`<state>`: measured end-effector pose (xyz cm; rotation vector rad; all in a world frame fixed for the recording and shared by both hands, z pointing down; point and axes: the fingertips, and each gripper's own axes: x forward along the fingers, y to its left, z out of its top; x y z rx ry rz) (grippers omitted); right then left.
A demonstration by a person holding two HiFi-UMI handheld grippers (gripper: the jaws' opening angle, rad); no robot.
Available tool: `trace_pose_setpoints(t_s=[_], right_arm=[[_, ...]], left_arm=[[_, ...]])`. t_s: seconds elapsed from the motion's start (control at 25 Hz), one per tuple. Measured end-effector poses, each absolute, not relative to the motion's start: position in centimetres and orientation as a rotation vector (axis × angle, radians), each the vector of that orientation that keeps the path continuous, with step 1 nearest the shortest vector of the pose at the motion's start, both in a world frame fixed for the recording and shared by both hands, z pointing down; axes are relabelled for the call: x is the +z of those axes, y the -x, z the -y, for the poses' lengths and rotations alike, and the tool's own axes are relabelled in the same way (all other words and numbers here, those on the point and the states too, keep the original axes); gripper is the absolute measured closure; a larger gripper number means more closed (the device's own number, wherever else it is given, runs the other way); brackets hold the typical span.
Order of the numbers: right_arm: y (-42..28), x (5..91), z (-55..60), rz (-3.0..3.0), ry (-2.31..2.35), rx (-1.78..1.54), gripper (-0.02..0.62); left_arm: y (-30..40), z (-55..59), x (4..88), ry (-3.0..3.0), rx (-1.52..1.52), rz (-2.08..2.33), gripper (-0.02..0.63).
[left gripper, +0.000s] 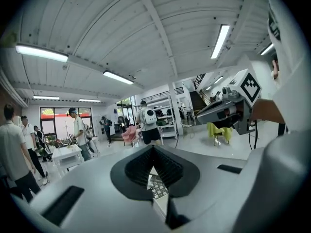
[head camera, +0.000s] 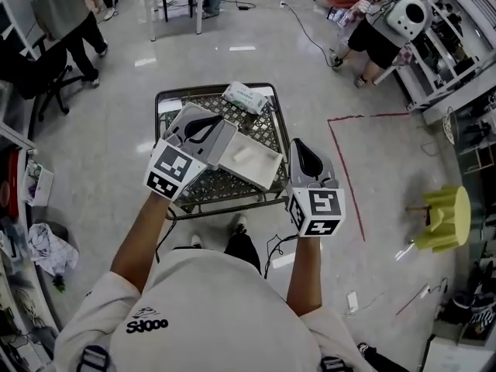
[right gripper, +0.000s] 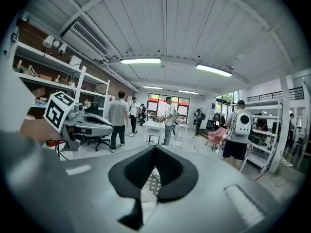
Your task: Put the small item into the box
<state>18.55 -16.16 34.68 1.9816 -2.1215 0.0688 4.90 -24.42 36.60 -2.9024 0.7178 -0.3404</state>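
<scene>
Grey glossy floor surrounds a black wire-mesh tabletop (head camera: pixel 225 184) carrying an open white rectangular box (head camera: pixel 273 169). A pale small item (head camera: pixel 243 154) seemingly lies inside it, and a white soft packet (head camera: pixel 245 98) sits at the far edge. Above, the left gripper (head camera: pixel 200 124) and the right gripper (head camera: pixel 304 149) both have their jaws closed together, empty.
</scene>
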Motion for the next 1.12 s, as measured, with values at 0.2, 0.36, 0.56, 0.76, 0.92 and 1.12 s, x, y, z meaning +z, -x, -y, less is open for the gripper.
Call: trace_pose_setpoints(t_s=[0.2, 0.36, 0.56, 0.76, 0.92, 1.12], right_arm=[[-15.8, 32.1, 14.4, 2.129, -1.983, -0.039, 0.584], [-14.1, 30.8, 13.4, 2.145, -1.967, -0.092, 0.584], [-12.4, 29.6, 12.4, 2.162, -1.949, -0.146, 0.584], [-10.7, 29.1, 12.0, 2.171, -1.903, -0.185, 0.585], [-10.6, 29.6, 12.0, 2.126, -1.888, -0.173, 0.586], [-10.5, 29.6, 12.0, 2.132, -1.889, -0.168, 0.586]], left_arm=[[-2.4, 22.2, 33.4, 2.841, -0.265, -0.717, 0.6], [-0.9, 21.0, 31.7, 2.816, -0.212, -0.729, 0.6], [0.2, 19.9, 30.6, 2.802, -0.172, -0.721, 0.6], [0.9, 18.9, 29.6, 2.775, -0.15, -0.713, 0.6], [0.9, 18.3, 29.3, 2.728, -0.157, -0.704, 0.6], [0.9, 18.0, 29.2, 2.726, -0.158, -0.695, 0.6]])
